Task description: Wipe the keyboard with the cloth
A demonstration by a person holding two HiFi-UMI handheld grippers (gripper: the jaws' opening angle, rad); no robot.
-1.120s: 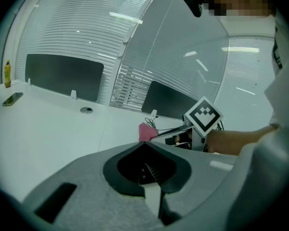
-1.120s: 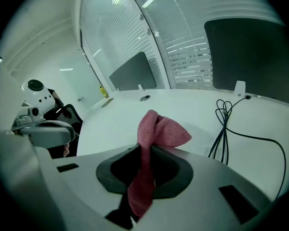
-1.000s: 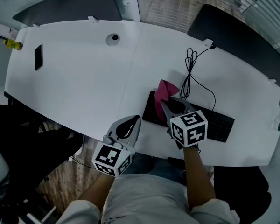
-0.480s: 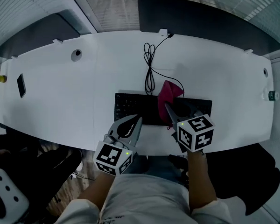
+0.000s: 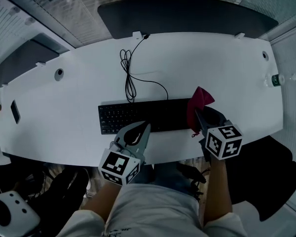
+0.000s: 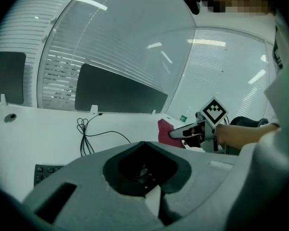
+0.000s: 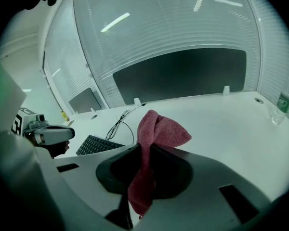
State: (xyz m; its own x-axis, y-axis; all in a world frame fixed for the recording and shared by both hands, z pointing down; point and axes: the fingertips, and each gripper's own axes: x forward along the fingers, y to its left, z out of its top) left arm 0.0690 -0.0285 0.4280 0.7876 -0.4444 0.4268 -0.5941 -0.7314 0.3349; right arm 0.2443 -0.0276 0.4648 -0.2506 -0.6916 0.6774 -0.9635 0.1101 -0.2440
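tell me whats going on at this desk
A person at a white desk holds a tool in each hand. The right tool is shut on a red terry cloth, held by the right end of a black keyboard. The left tool is shut and empty near the desk's front edge, by the keyboard.
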